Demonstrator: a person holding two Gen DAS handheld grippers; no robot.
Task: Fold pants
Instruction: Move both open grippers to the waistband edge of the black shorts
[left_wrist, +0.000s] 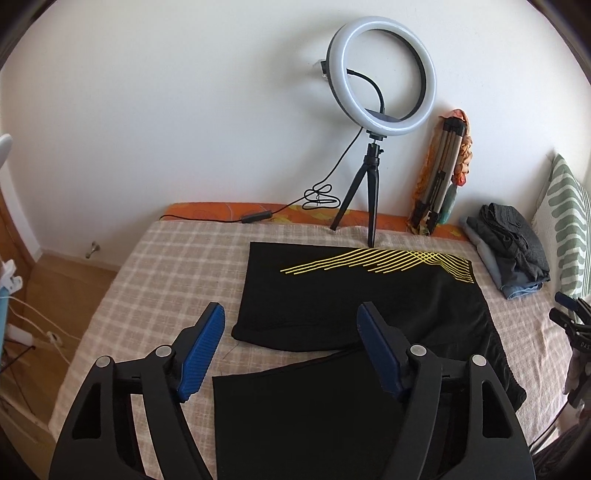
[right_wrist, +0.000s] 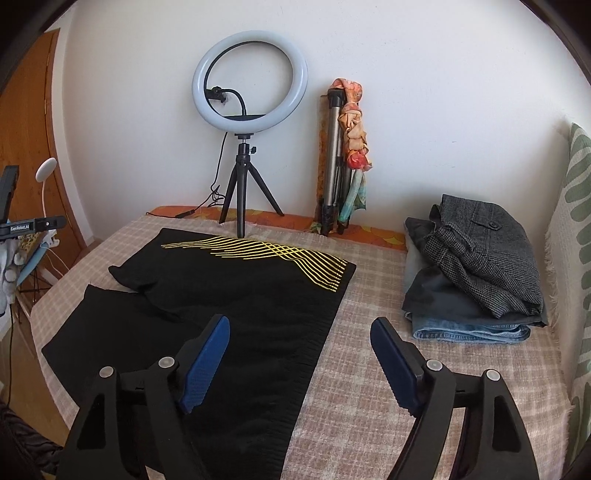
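Observation:
Black pants (left_wrist: 354, 306) with yellow stripes lie flat on the checked bedspread (left_wrist: 166, 269), one leg folded over toward the far side, the other leg spread near me. They also show in the right wrist view (right_wrist: 236, 306). My left gripper (left_wrist: 291, 314) is open and empty, hovering above the near left part of the pants. My right gripper (right_wrist: 301, 325) is open and empty, above the pants' right edge, the waistband side.
A ring light on a small tripod (right_wrist: 243, 173) stands at the far edge of the bed, its cable (left_wrist: 258, 218) trailing left. A folded tripod with a scarf (right_wrist: 340, 162) leans on the wall. A pile of folded clothes (right_wrist: 476, 266) lies at the right, by a pillow (right_wrist: 576, 229).

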